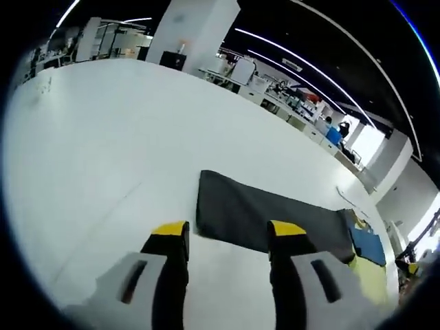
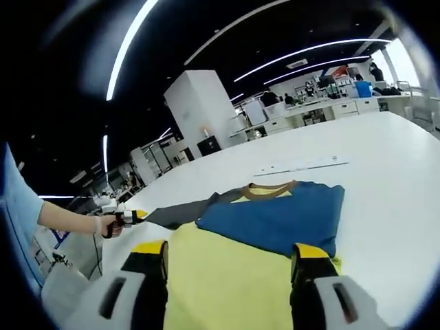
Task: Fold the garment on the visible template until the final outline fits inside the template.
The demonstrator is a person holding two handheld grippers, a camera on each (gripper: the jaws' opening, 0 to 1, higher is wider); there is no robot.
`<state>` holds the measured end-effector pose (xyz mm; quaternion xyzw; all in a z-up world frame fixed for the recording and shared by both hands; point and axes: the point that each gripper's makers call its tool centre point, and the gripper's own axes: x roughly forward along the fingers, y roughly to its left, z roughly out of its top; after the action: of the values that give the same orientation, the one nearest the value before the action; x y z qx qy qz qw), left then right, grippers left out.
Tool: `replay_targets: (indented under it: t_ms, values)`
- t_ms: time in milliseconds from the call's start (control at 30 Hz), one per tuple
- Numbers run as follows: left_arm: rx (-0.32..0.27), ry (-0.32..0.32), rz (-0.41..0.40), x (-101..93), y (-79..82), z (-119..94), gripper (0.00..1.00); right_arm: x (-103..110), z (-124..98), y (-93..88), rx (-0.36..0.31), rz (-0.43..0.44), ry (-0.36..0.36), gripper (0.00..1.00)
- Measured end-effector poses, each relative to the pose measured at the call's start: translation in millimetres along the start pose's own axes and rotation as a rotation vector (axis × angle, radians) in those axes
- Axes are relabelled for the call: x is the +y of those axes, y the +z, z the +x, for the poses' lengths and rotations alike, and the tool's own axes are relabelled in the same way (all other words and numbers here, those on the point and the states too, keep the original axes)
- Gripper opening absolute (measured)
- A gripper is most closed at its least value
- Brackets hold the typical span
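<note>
White surface [image 1: 124, 137] carried dark template [image 1: 265, 216]; blue-and-yellow garment [image 2: 275, 220] lay partly over its end; left tongs [image 1: 228, 240] wide, empty, above template edge; right tongs [image 2: 230, 261] wide, empty, over garment.

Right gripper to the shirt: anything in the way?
Nothing visible. The right gripper hangs open just above the yellow and blue shirt on the white table, with no object between its jaws and the fabric.
</note>
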<state>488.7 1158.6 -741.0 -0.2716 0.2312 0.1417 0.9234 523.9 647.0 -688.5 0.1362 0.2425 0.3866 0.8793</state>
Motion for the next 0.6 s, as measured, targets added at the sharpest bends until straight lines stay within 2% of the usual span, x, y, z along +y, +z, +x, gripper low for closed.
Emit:
replay_targets:
  t_ms: [100, 267, 300, 367, 400, 433, 467, 500, 600]
  values:
    - [-0.002, 0.016, -0.043, 3.5, -1.2, 1.6, 0.25, -1.5, -0.7, -0.6, 0.004, -0.008, -0.006, 0.72]
    - [0.004, 0.048, -0.048, 13.8, -2.1, 4.9, 0.00, -2.1, -0.2, -1.9, 0.011, -0.012, -0.009, 0.71]
    - [0.005, 0.061, -0.065, 16.0, -2.3, 4.9, 0.01, -2.0, -0.2, -2.4, 0.013, -0.017, -0.010, 0.70]
    - [0.005, 0.045, -0.070, 12.6, -2.2, 5.3, 0.00, -2.2, -0.2, -2.6, 0.013, -0.012, -0.009, 0.70]
    - [0.008, 0.041, -0.061, 10.8, -2.4, 5.3, 0.00, -2.5, -0.1, -3.0, 0.015, -0.011, -0.010, 0.70]
    - [0.015, 0.038, -0.020, 9.3, -2.9, 4.5, 0.00, -3.4, -0.3, -3.4, 0.017, -0.012, -0.012, 0.69]
    - [0.020, 0.017, 0.053, 5.1, -2.5, 4.5, 0.00, -3.9, -0.4, -3.6, 0.016, -0.012, -0.013, 0.69]
    - [0.023, -0.013, 0.083, -1.4, -2.2, 4.5, 0.00, -3.2, -0.3, -3.1, 0.012, -0.006, -0.012, 0.69]
    - [0.041, -0.106, 0.097, -28.5, -1.5, 3.4, 0.00, -1.4, -0.2, -3.9, 0.018, -0.015, -0.015, 0.68]
